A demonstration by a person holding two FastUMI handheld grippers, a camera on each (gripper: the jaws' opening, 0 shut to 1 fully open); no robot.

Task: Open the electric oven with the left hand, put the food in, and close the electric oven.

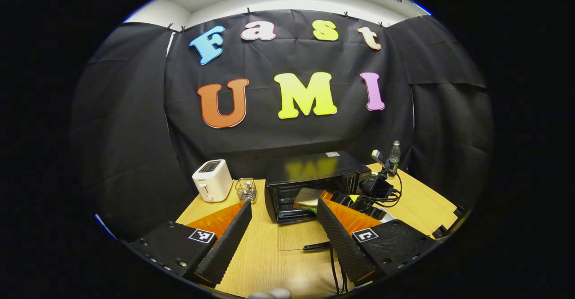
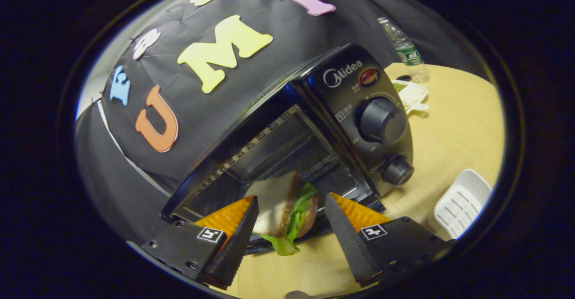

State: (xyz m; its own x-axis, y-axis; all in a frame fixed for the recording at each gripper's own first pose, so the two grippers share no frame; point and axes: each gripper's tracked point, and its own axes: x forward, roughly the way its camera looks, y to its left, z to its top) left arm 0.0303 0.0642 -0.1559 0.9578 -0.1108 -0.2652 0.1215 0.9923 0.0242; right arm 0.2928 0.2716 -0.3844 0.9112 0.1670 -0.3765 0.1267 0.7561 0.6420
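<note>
On the wooden bench (image 1: 269, 254), the electric oven (image 1: 314, 178) stood with its door (image 1: 298, 238) folded down flat. In the left gripper view, the left gripper (image 1: 284, 227) hovered in front of the oven with its fingers spread wide and empty. A white toaster (image 1: 212, 180) and a small wire basket (image 1: 246, 189) stood left of the oven. In the right gripper view, the right gripper (image 2: 289, 216) sat at the oven mouth, fingers apart. The sandwich (image 2: 283, 209) lay between them, touching the left finger; contact with the other finger could not be confirmed. A water bottle (image 2: 403, 47) and a white tray (image 2: 460, 202) stood to the right.
</note>
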